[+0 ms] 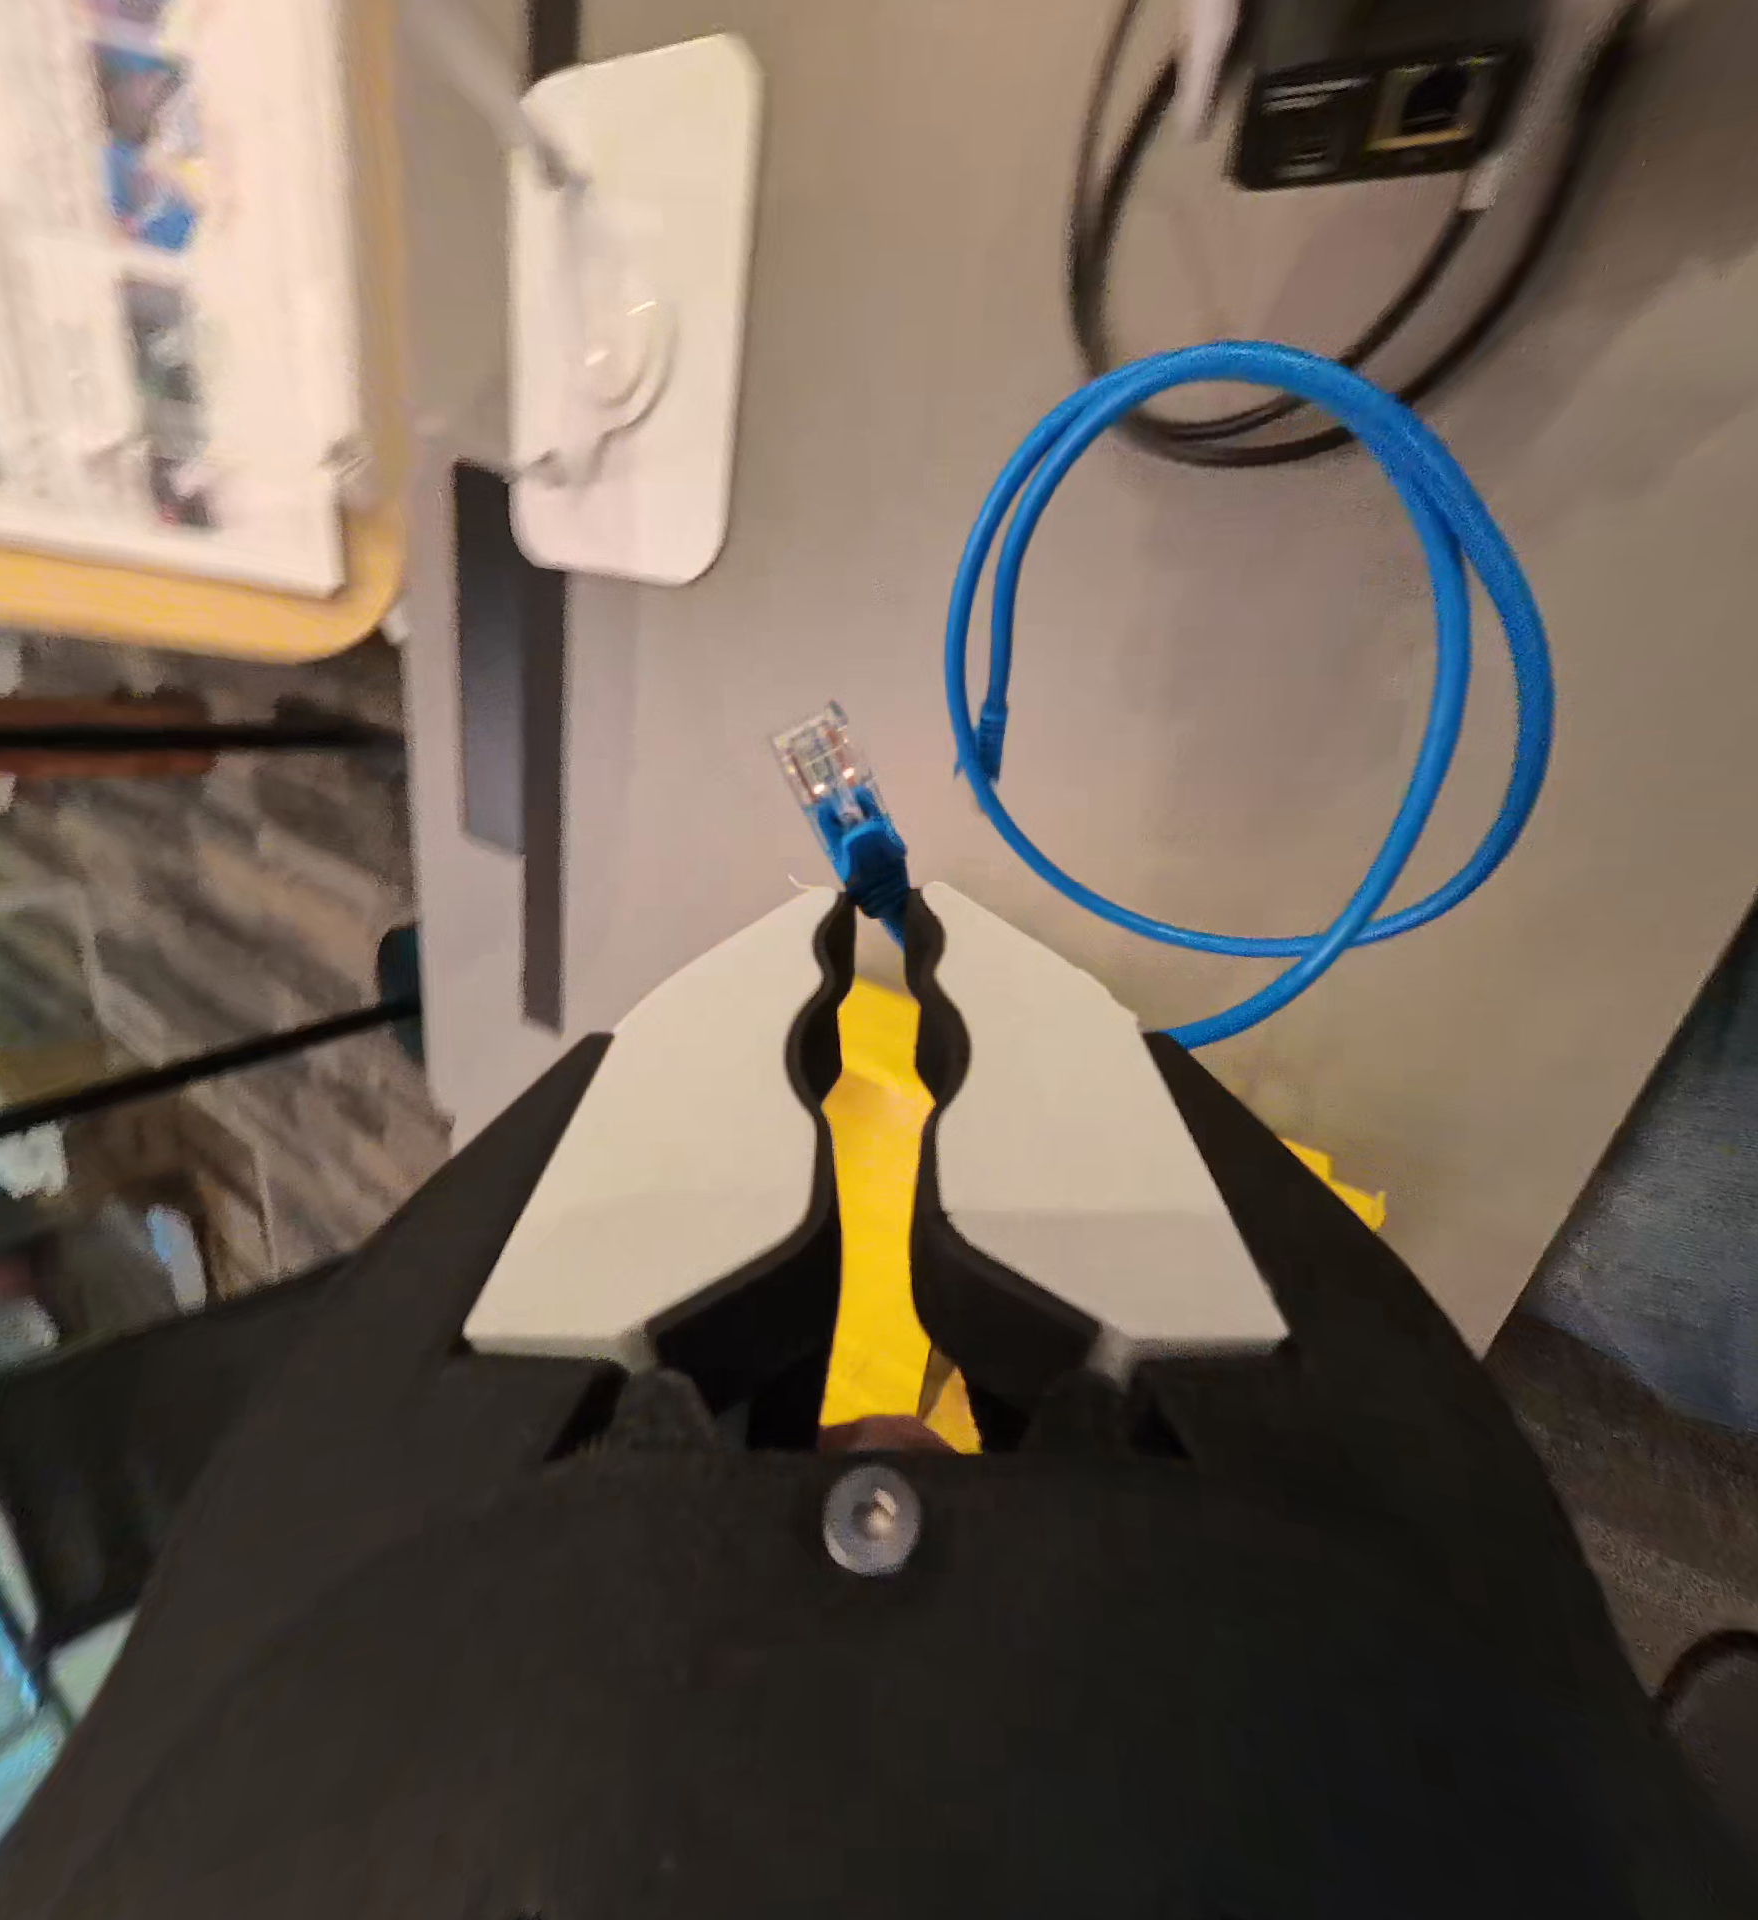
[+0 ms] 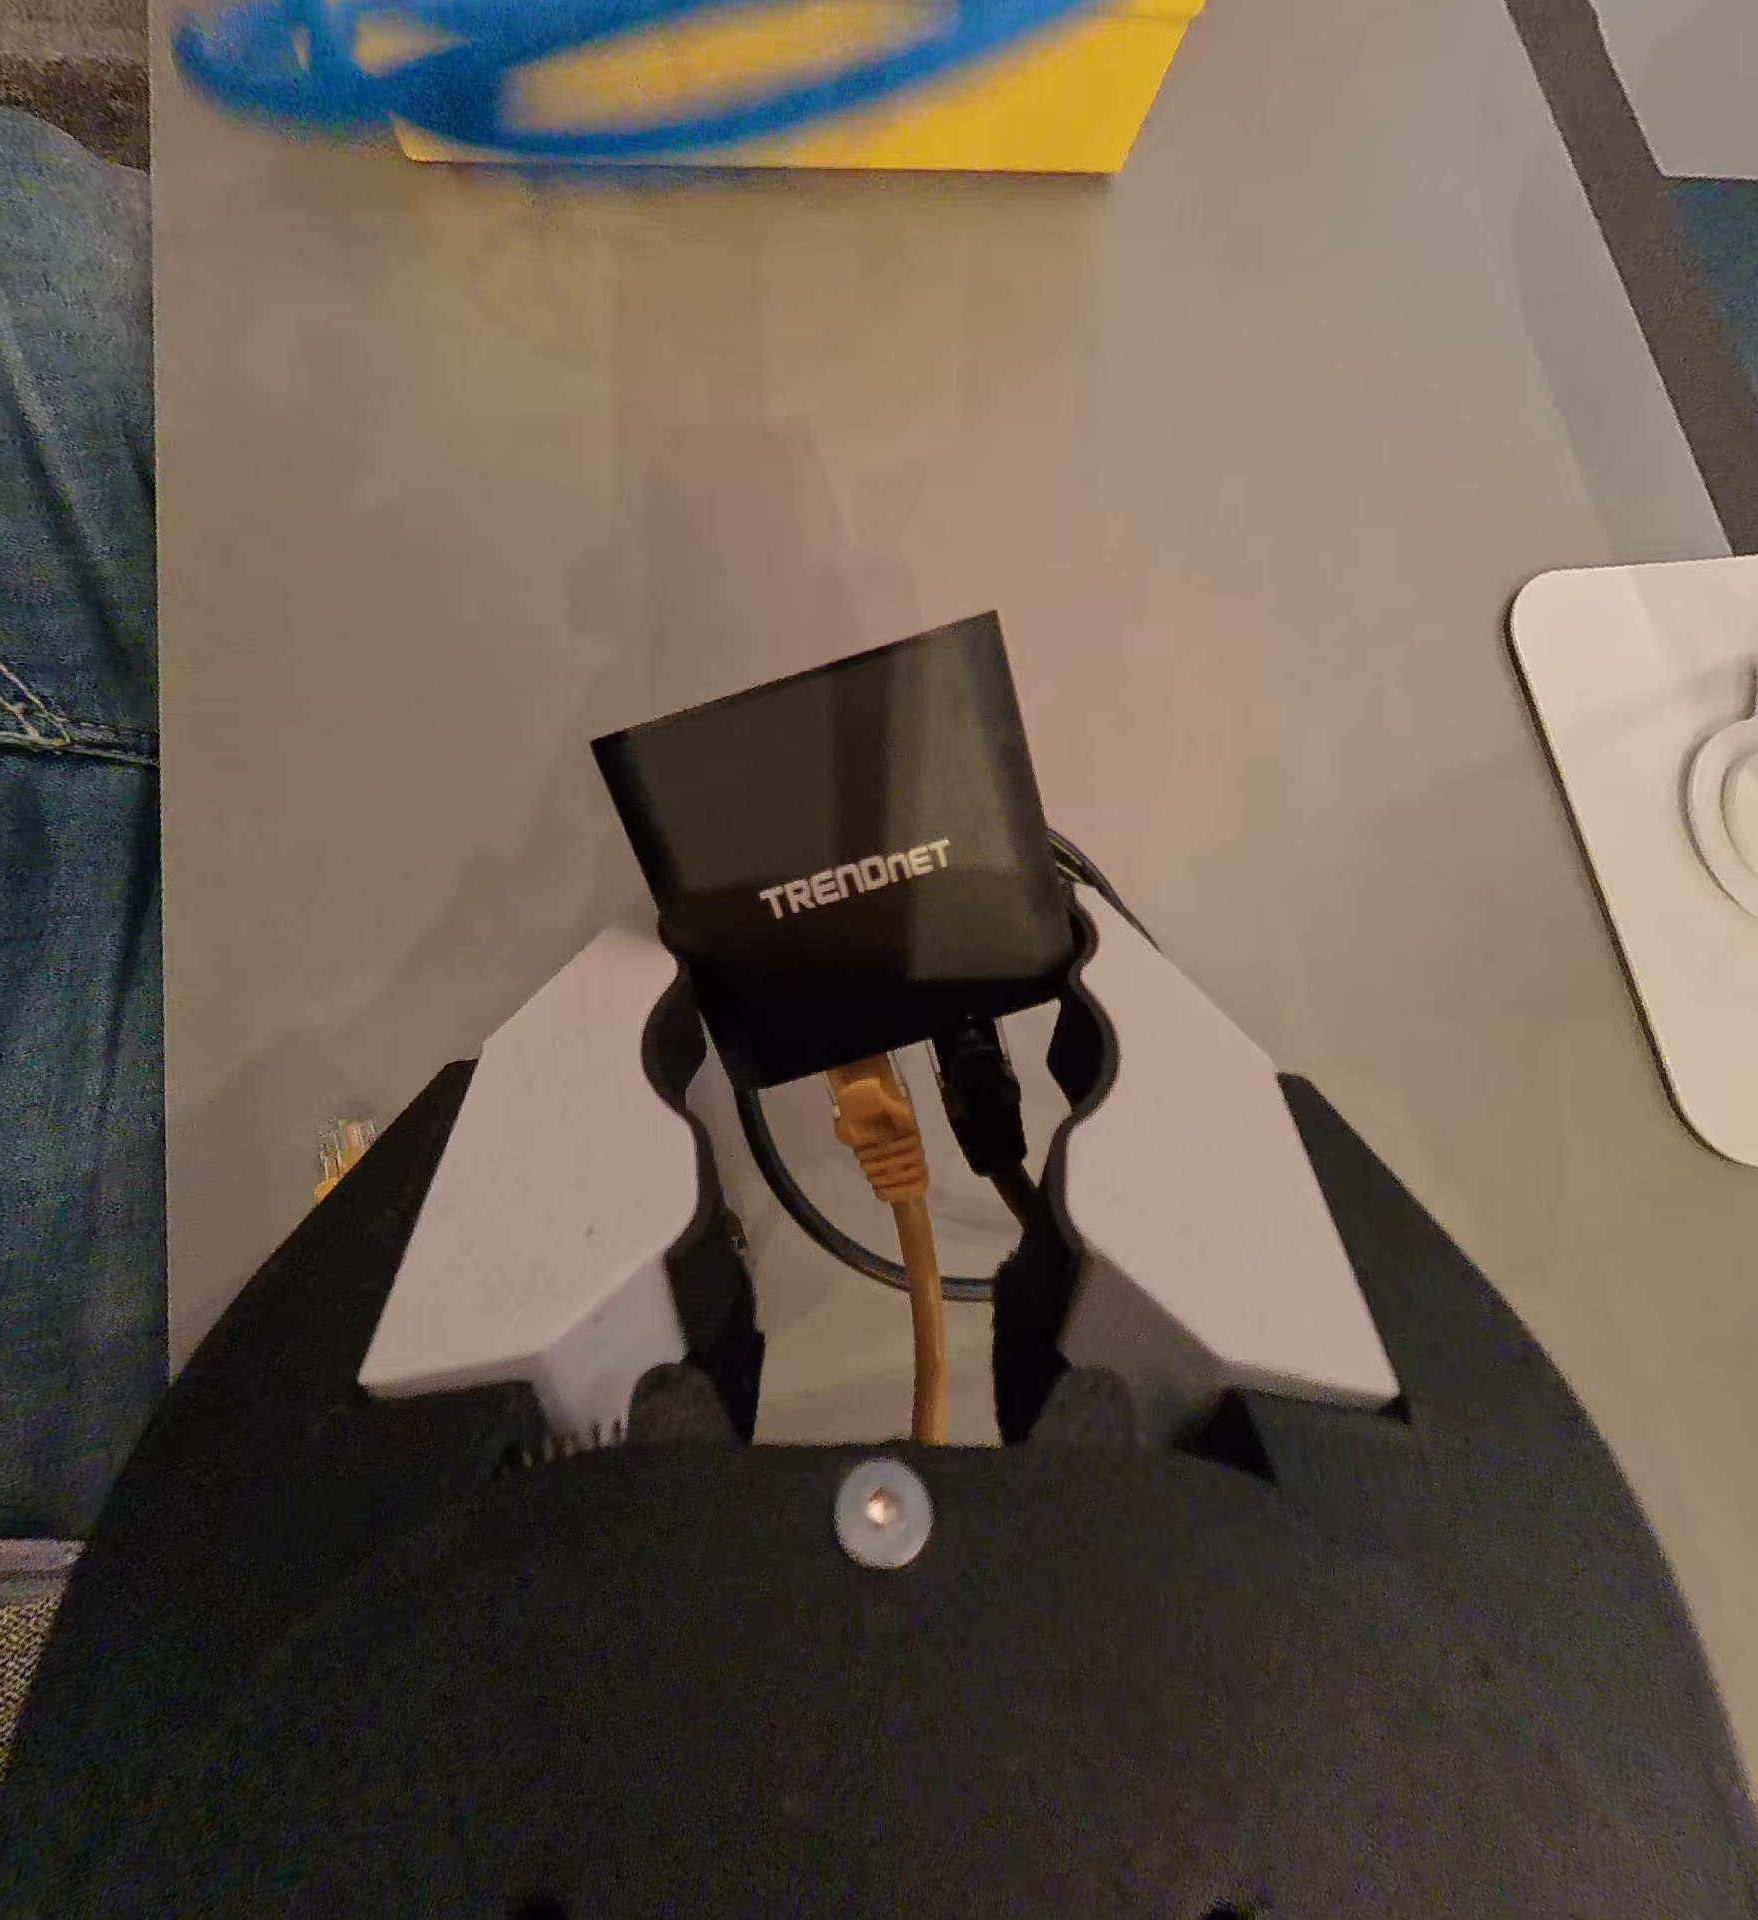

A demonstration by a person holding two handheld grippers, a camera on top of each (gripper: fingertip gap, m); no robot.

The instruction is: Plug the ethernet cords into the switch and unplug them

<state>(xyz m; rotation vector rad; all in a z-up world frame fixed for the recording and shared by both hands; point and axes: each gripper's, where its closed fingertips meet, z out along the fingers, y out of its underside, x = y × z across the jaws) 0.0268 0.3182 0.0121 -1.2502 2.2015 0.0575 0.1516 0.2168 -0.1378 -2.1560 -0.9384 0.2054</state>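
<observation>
My left gripper (image 1: 880, 899) is shut on the boot of a blue ethernet cord (image 1: 1467, 582); its clear plug (image 1: 818, 758) sticks out past the fingertips, in the air over the grey table. The cord loops to the right. The black switch (image 1: 1374, 104) shows far off at the top right of the left wrist view. In the right wrist view my right gripper (image 2: 870, 956) is shut on the black switch (image 2: 833, 831). An orange cord (image 2: 880, 1132) and a black cord (image 2: 984, 1101) are plugged into its near side. The blue cord (image 2: 355, 62) blurs at the top.
A white pad (image 1: 636, 312) with a clear dome lies on the grey table (image 2: 542, 468), also right in the right wrist view (image 2: 1685, 831). A yellow box (image 2: 958, 114) sits at the far edge. A denim leg (image 2: 23, 727) is beside the table. A loose plug (image 2: 345, 1138) lies left.
</observation>
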